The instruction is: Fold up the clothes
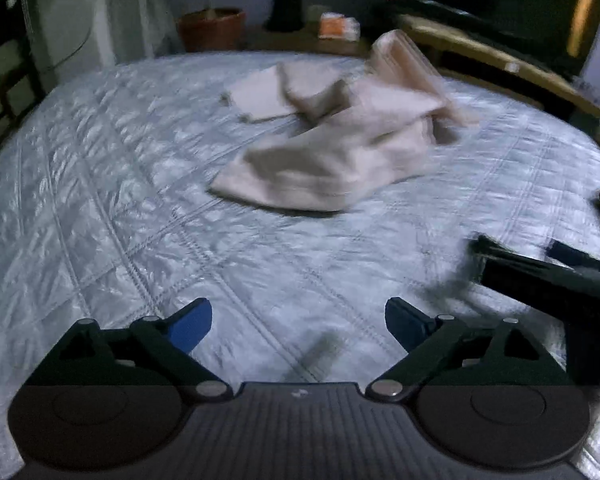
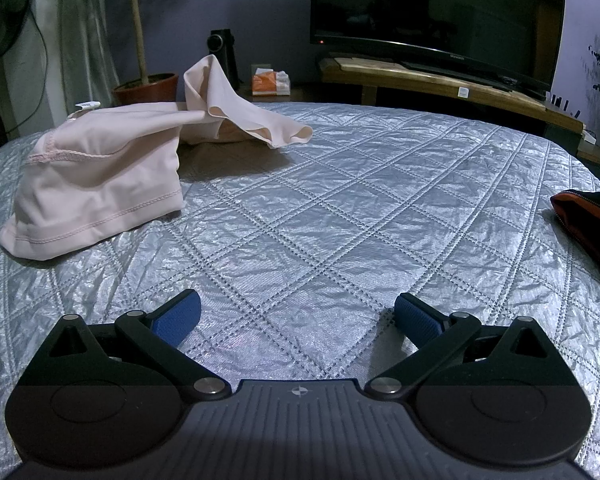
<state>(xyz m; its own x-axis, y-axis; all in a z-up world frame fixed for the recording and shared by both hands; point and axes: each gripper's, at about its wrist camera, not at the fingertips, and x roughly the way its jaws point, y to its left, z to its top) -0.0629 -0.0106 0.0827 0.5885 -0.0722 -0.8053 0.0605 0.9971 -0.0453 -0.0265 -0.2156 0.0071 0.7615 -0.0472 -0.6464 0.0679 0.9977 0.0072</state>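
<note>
Looking along my left claw [image 1: 298,326], I see its blue pads [image 1: 192,328] spread wide with nothing between them, only the silver quilted bedspread [image 1: 100,200] below. No earlier picture is at hand, so I say only that it is released. This view is blurred. The pale pink garment [image 1: 332,152] lies crumpled on the bed ahead of the claw and well apart from it, one part bunched into a low mound, another part standing up in a peak toward the far edge. At the right edge of this view a dark shape [image 1: 548,280] juts in; I cannot tell for certain what it is.

My right claw [image 2: 298,318] is likewise released, its pads [image 2: 416,320] apart over bare quilt. From here the garment [image 2: 100,176] sits to the far left, its stitched hem facing me and a white label [image 2: 87,105] showing at the top. A folded flap rises behind it, near the bed's far edge.

Beyond the bed stand a potted plant [image 2: 146,88], a dark television [image 2: 436,12] on a wooden stand [image 2: 440,80], and an orange tissue box [image 2: 270,82]. A dark bag with an orange edge [image 2: 580,212] rests on the bed at the right.
</note>
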